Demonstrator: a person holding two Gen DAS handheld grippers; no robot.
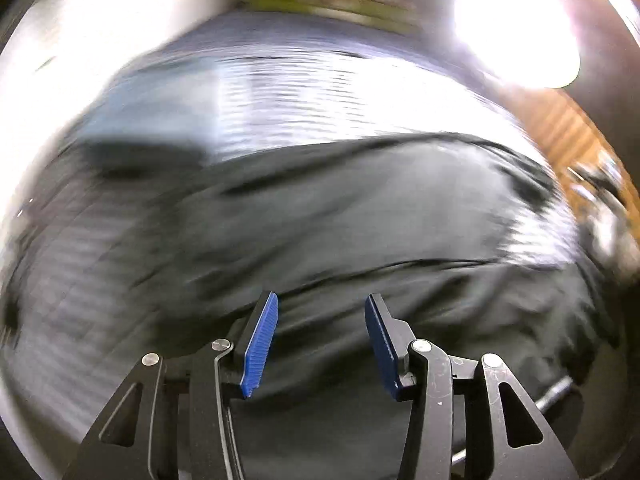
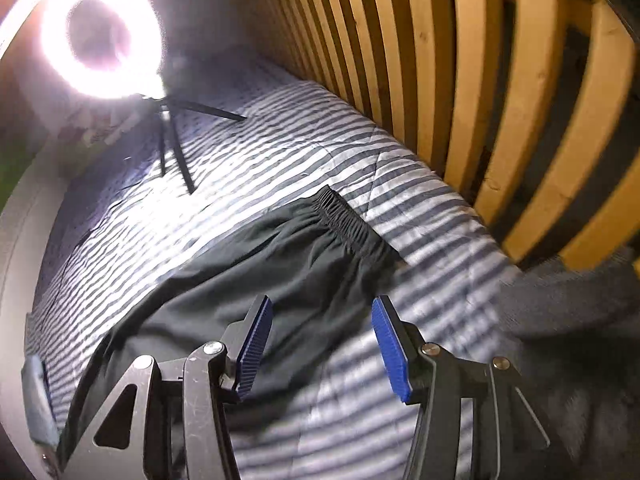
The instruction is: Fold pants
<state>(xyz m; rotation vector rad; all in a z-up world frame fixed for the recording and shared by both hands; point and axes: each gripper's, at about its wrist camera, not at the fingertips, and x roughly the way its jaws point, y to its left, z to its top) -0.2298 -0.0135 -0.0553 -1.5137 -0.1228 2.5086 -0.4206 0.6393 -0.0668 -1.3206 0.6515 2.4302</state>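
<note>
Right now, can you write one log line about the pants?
pants: dark, lying on striped blanket | left gripper: open, empty, above pants | right gripper: open, empty

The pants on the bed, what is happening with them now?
A person holds a gripper in each hand to fold dark pants that lie on a striped bedcover. The left gripper and the right gripper are both open above the cloth, with nothing between the jaws. The elastic waistband lies near the wooden slats. A ring light stands on the bed.
</note>
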